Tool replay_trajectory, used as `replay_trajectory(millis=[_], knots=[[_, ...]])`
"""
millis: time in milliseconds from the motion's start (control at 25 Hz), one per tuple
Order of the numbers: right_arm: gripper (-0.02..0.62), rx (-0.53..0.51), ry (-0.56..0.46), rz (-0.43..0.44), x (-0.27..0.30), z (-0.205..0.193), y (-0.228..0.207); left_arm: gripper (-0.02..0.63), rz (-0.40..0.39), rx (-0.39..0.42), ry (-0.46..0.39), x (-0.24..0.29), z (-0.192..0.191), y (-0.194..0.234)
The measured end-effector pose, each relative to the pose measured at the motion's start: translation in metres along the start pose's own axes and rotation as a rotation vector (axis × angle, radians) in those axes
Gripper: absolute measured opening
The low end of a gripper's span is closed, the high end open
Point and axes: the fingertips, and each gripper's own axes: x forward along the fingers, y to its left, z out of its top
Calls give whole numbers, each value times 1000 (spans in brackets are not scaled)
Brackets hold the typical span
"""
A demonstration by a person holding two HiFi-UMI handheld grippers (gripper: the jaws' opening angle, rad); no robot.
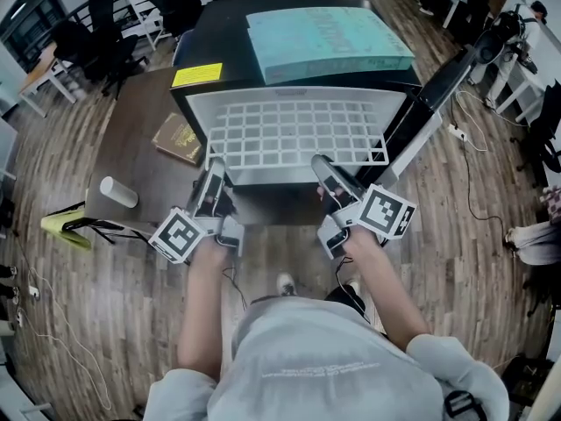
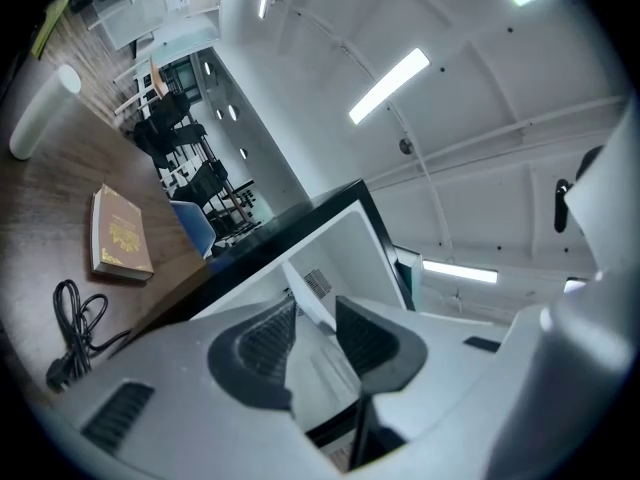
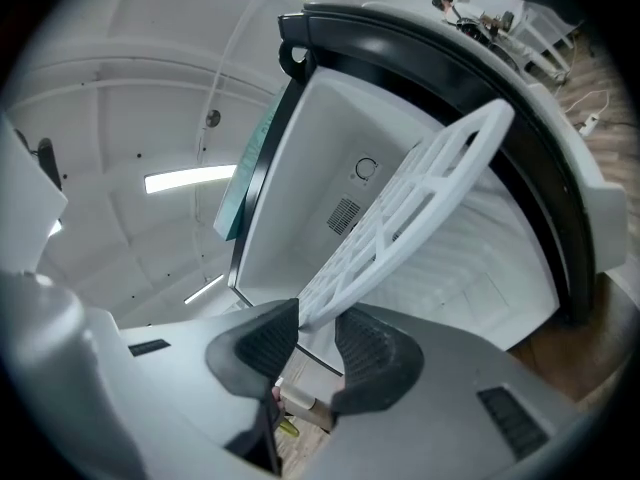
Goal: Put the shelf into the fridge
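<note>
Shelf (image 1: 298,134) half in the fridge (image 1: 223,38); slide it in flat.
The left gripper (image 1: 215,174) and right gripper (image 1: 323,167) each pinch the shelf's near edge in narrow jaws; the rest sits ahead of the jaws; keep both sides level, push slowly; a brown desk (image 1: 131,152) with a book (image 1: 180,139) lies left of the jaws, wood floor (image 1: 88,323) below.

The fridge (image 1: 219,42) stands ahead, its door (image 1: 429,103) swung open to the right, and a flat pad (image 1: 329,42) lies on its top. The shelf (image 1: 298,134) juts out of its open front toward the person. Left of the fridge, a table (image 1: 131,139) carries a book (image 1: 179,139), a roll (image 1: 118,192) nearer the person and a cable (image 2: 75,323).
</note>
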Motion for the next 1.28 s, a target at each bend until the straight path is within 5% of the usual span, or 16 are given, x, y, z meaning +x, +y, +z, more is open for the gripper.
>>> replay_trajectory(millis=[360,1280], knots=[[107,-2,-18,-47,-3,-2,-3,80,15,3,17,-13,-7,-2],[109,-31,-24,-13,3,7,1,78,-37,-20,-13,-6,-2,-10]])
